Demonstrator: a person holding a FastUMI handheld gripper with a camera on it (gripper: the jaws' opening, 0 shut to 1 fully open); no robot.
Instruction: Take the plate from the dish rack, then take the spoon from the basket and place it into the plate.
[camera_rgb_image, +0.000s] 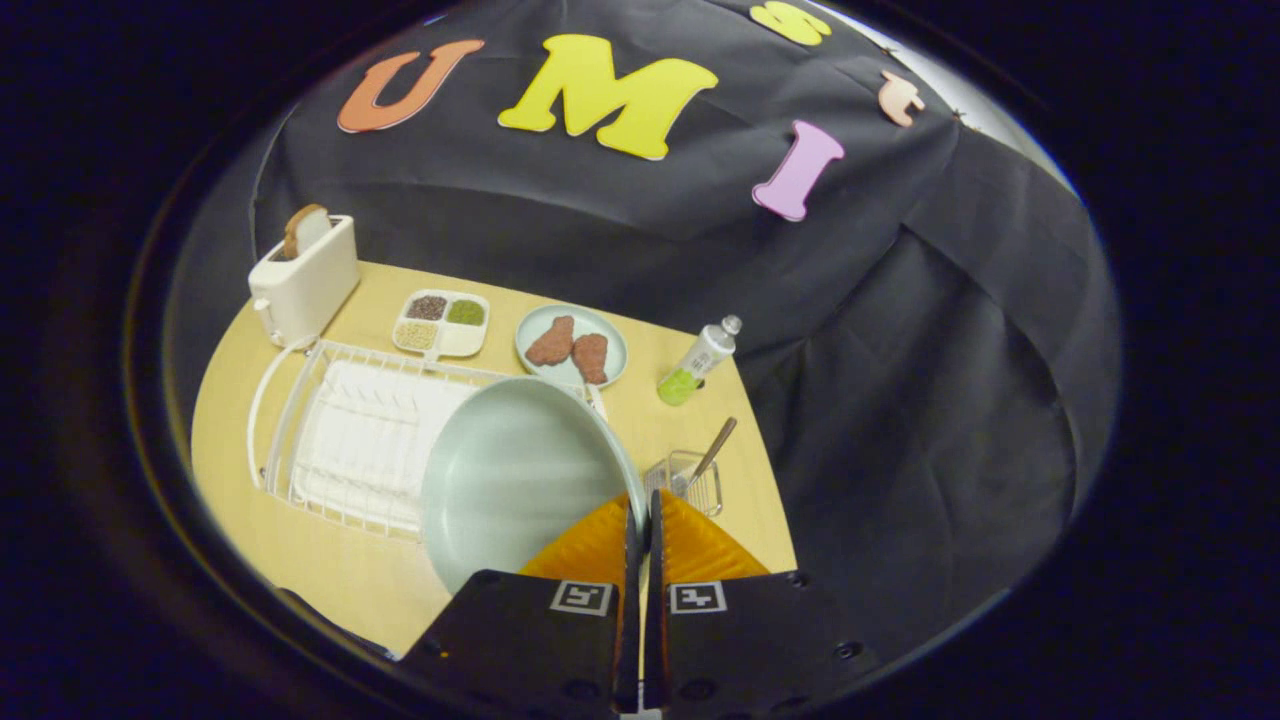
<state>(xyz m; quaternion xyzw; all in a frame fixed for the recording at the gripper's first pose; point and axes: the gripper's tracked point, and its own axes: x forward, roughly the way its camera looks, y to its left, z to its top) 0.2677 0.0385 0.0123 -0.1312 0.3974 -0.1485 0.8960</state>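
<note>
A pale green plate (515, 470) is held up above the table, its rim pinched between my two fingers; my gripper (643, 515) is shut on it. Below and behind the plate lies the white wire dish rack (345, 445) on its white tray. Just beyond my fingers, to their right, a small wire basket (690, 480) stands on the wooden table (330, 575) with a spoon (712, 452) leaning out of it, handle up.
At the back of the table stand a white toaster (303, 280) with a bread slice, a divided dish (442, 322) of grains, a plate (571, 345) with two brown pieces, and a lying bottle (698, 361). The table edge runs close right of the basket.
</note>
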